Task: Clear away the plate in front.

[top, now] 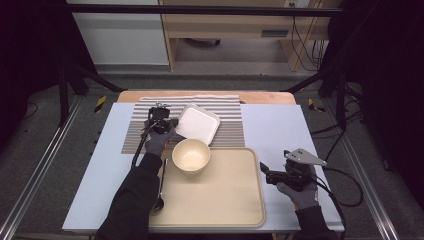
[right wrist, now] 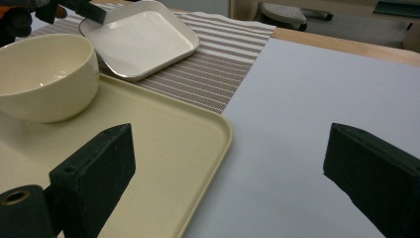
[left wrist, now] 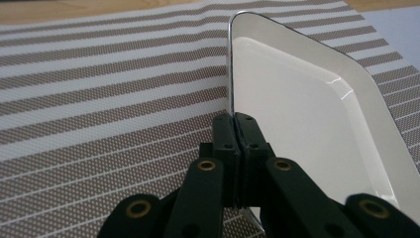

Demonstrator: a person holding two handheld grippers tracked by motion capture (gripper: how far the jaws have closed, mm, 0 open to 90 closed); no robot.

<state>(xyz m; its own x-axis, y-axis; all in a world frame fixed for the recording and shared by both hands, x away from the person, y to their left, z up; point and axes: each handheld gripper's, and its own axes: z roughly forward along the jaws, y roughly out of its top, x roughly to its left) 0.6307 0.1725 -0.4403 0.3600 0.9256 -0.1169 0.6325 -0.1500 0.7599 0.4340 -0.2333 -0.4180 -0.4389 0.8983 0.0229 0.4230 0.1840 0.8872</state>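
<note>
The left claw (left wrist: 236, 124) is pinching the white plate's (top: 198, 123) rim; the right claw (right wrist: 228, 173) is gaping wide, empty. Next, likely lifting the plate onto the tray (top: 235, 200).

No legible text (anywhere)

We've got the left gripper (top: 161, 120) stretched forward on a straight arm with its jaws pinched tight together, while the right gripper (top: 265, 172) sits low near us, pointing left, jaws wide apart.
</note>
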